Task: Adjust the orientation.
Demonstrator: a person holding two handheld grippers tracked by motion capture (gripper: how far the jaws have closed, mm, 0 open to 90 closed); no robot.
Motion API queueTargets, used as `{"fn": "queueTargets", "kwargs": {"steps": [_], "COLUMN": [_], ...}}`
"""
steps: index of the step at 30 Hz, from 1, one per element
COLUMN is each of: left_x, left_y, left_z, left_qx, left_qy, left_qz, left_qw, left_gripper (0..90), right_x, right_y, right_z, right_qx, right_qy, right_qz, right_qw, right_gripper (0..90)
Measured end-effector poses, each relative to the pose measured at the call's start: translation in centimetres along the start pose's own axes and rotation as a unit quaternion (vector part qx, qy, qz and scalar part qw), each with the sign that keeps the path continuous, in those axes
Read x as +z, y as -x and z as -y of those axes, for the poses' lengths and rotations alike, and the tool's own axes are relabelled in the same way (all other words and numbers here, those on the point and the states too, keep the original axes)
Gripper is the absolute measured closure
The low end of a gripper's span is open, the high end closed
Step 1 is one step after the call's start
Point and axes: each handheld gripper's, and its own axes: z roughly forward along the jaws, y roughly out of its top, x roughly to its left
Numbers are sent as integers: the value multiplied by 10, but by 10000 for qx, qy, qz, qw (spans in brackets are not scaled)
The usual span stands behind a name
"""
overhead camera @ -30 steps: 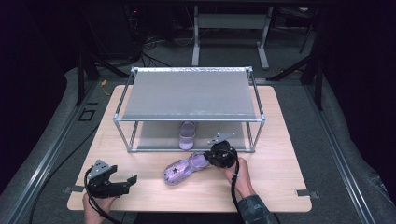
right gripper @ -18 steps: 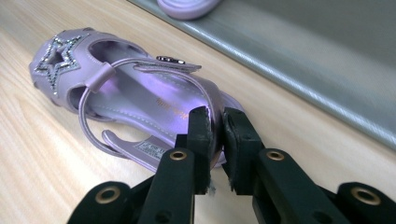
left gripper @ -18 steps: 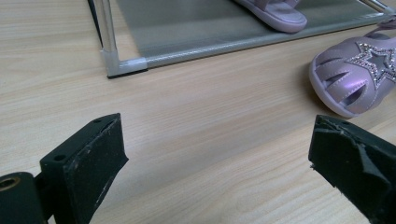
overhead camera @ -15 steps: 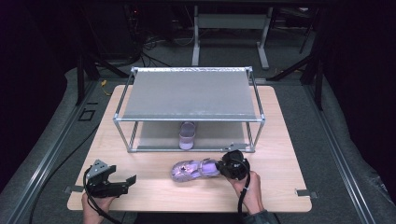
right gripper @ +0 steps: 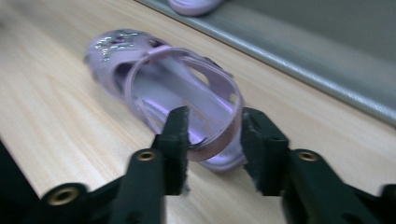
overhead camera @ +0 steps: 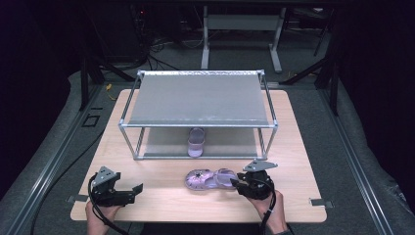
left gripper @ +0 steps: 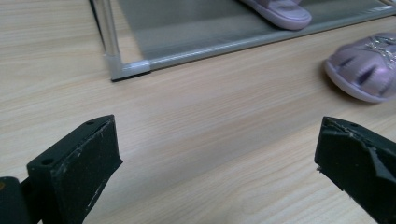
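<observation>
My right gripper (right gripper: 212,133) has its black jaws astride the heel strap of the lilac plastic sandal with a glittery toe (right gripper: 163,88); they have just been opening, and the strap now sits loosely between the pads. In the high view that sandal (overhead camera: 210,179) lies on the pale wooden table (overhead camera: 298,147), bottom centre. My left gripper (overhead camera: 131,192), lower left of the frame, has its jaws spread wide over bare wood. The grey metal-framed two-tier rack (overhead camera: 195,100) holds a second lilac sandal (overhead camera: 196,142) on its lower shelf. I can read no writing anywhere.
</observation>
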Motion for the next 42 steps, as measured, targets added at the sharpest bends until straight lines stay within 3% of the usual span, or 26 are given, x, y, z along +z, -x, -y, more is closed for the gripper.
{"fn": "queueTargets", "kwargs": {"steps": [2, 4, 7, 12, 14, 15, 17, 18, 22, 25, 33, 36, 38, 42], "left_x": [1, 1, 2, 2, 1, 1, 1, 1, 2, 1, 1, 0, 0, -1], "left_y": [1, 1, 1, 1, 0, 0, 0, 1, 1, 0, 0, 0, 0, -2], "left_z": [0, 0, 0, 0, 1, 1, 1, 1, 0, 1, 0, 0, 0, 1], "left_qx": [17, 24, 39, 45, 39, 39, 37, 41, 40, 37, 14, 25, 20, 5], "left_qy": [-26, -31, -43, -55, -57, -60, -69, -75, -98, -92, -65, -67, -67, -54], "left_qz": [47, 70, 91, 114, 131, 135, 139, 138, 155, 163, 174, 164, 165, 175], "left_qw": [10000, 10000, 9999, 9999, 9999, 9999, 9999, 9999, 9998, 9998, 9998, 9998, 9998, 9998], "left_gripper": [0, 0, 0, 0, 0, 0, 0, 0, 0, 0, 0, 0, 0, 0], "right_x": [0, -1, 3, 22, 30, 32, 40, 42, 55, 61, 55, 52, 49, 44], "right_y": [5, 8, 12, 16, 14, 13, 11, 10, 5, 3, 3, 2, 0, -4], "right_z": [-1, -3, -6, -13, -16, -19, -21, -24, -30, -31, -26, -23, -20, -12], "right_qx": [-182, -392, -684, -1194, -1399, -1536, -1672, -1801, -2125, -2264, -2318, -2186, -1949, -1599], "right_qy": [56, 88, 79, -170, -235, -398, -344, -469, -665, -739, -664, -628, -631, -474], "right_qz": [-355, -441, -674, -1059, -1163, -1016, -1189, -1100, -1157, -1053, -907, -796, -676, -426], "right_qw": [9992, 9982, 9953, 9870, 9830, 9821, 9781, 9763, 9680, 9655, 9662, 9705, 9764, 9851], "right_gripper": [395, 271, 156, 46, 40, 43, 46, 56, 122, 188, 335, 377, 392, 411]}}
